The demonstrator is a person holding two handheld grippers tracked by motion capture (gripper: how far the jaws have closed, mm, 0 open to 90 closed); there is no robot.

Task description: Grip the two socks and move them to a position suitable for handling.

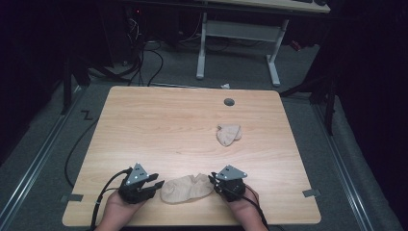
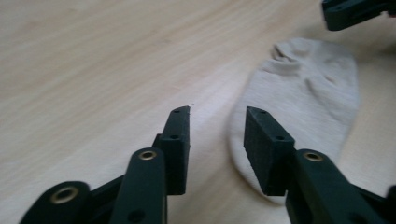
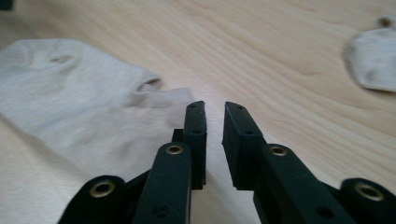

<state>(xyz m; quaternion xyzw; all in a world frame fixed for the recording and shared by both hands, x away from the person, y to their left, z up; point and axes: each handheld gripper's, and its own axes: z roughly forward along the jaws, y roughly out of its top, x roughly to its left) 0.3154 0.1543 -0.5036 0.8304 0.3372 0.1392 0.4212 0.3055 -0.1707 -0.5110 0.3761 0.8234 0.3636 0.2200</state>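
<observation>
At the near edge of the table (image 1: 144,115), a beige sock (image 1: 186,188) is laid flat between the two grippers. Its long axis runs across the table, from left to right, a little tilted: the rounded toe end is turned to the left gripper (image 1: 155,185) and the open cuff end to the right gripper (image 1: 212,180).

The jaws of the left gripper are seen apart, with only bare wood and the edge of the sock in the gap; nothing is held. The jaws of the right gripper are parted by a narrow gap, just beside the cuff, and no cloth is pressed between them.

It is judged that the sock has been released and the step in hand is a release or a new approach. For a next grasp, each gripper would have to be brought over one end of the sock, with the jaws lowered onto the cloth before they are closed.

Farther away, a second sock (image 1: 228,134) is lying folded, well apart from the first one, and behind it a small grey hole (image 1: 229,102) is seen in the table.
</observation>
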